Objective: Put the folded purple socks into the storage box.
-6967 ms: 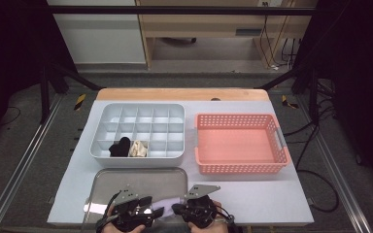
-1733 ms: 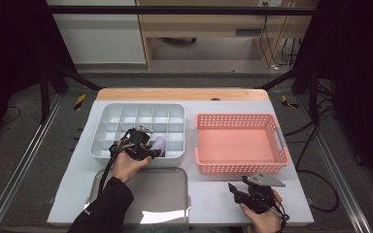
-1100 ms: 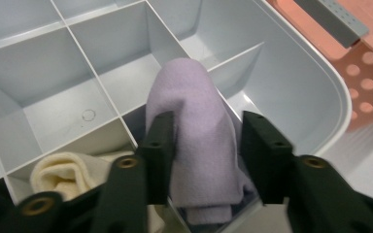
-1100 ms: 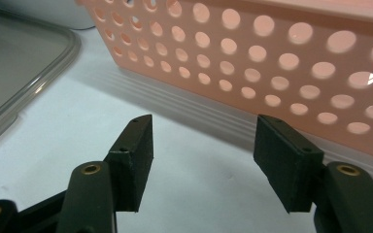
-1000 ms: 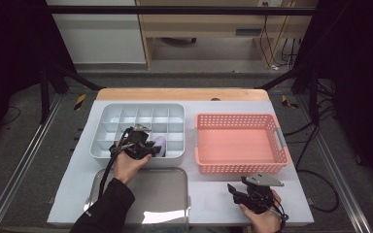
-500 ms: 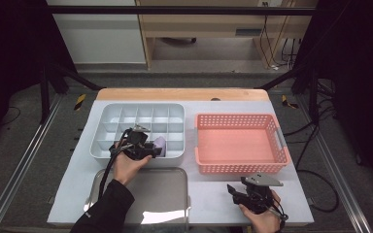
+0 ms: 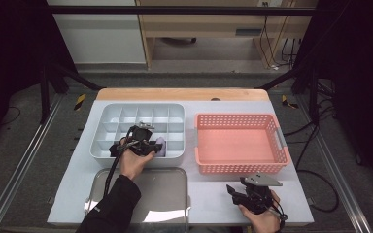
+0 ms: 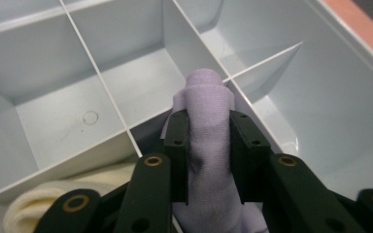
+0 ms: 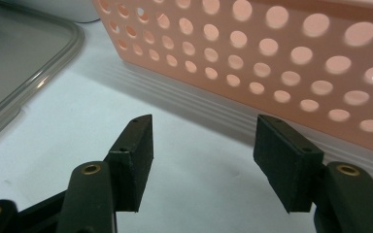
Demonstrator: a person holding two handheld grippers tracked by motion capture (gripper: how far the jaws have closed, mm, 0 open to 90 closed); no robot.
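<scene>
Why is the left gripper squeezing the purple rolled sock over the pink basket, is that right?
Not quite. The left gripper does squeeze the purple rolled sock, but over the grey divided box, not the pink basket. The left gripper view shows the box's compartments right under the sock.

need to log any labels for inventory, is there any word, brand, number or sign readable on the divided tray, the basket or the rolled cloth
No text, brand, number or sign can be read in any view.
Grey divided tray: only a plain moulded circle on one compartment floor, no letters.
Pink basket: just holes, no label.
Purple rolled cloth: no tag or print showing.
</scene>
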